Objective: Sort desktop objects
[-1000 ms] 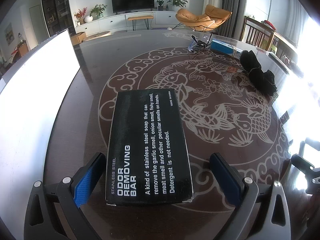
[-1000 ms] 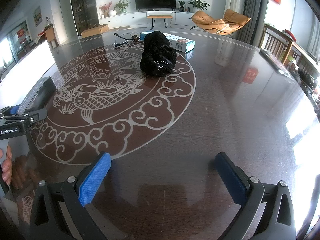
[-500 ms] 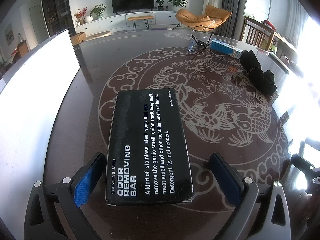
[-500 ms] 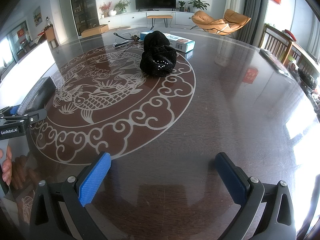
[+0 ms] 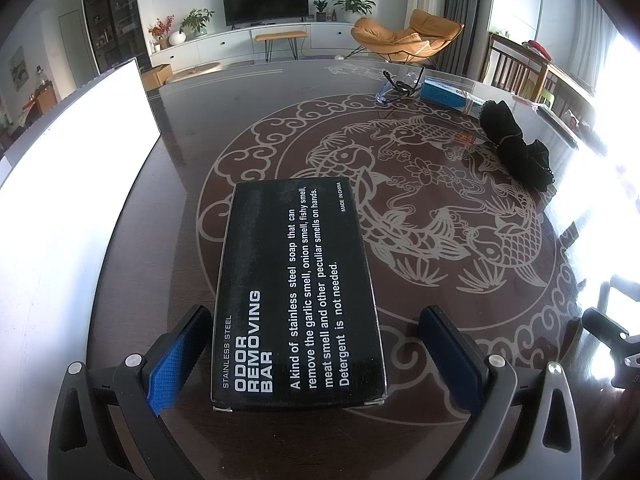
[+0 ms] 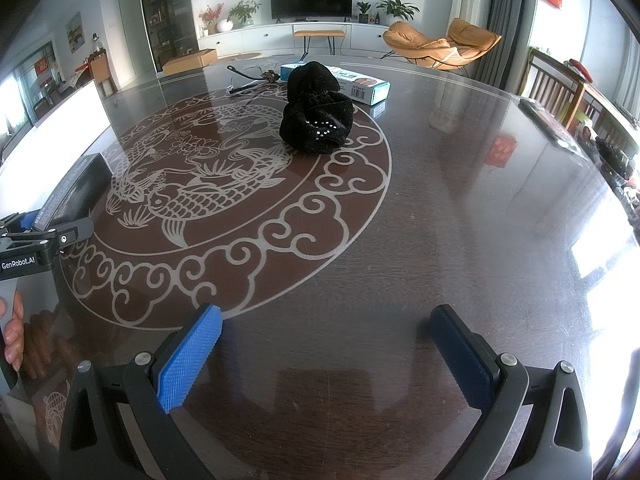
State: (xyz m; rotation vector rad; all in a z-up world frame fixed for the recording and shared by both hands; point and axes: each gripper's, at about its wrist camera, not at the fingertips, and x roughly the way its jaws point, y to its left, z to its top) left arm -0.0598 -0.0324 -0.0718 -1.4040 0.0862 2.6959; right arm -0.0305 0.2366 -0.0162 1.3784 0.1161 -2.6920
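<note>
A black "Odor Removing Bar" box (image 5: 296, 292) lies flat on the dark table, its near end between the fingers of my left gripper (image 5: 312, 356), which stands open and does not touch it. The same box (image 6: 74, 190) shows at the far left of the right wrist view, behind the left gripper's body. My right gripper (image 6: 324, 356) is open over bare table, holding nothing. A black knitted hat (image 6: 316, 114) sits farther back, also seen as the hat (image 5: 516, 148) at the right of the left wrist view. A blue-and-white box (image 6: 360, 82) lies behind it.
A white panel (image 5: 68, 184) stands along the table's left side. A tangle of black cable (image 5: 394, 88) lies near the far edge. A hand (image 6: 12, 328) holds the left gripper's handle. Wooden chairs (image 6: 560, 88) stand past the right edge. The table (image 6: 440, 220) carries a fish inlay.
</note>
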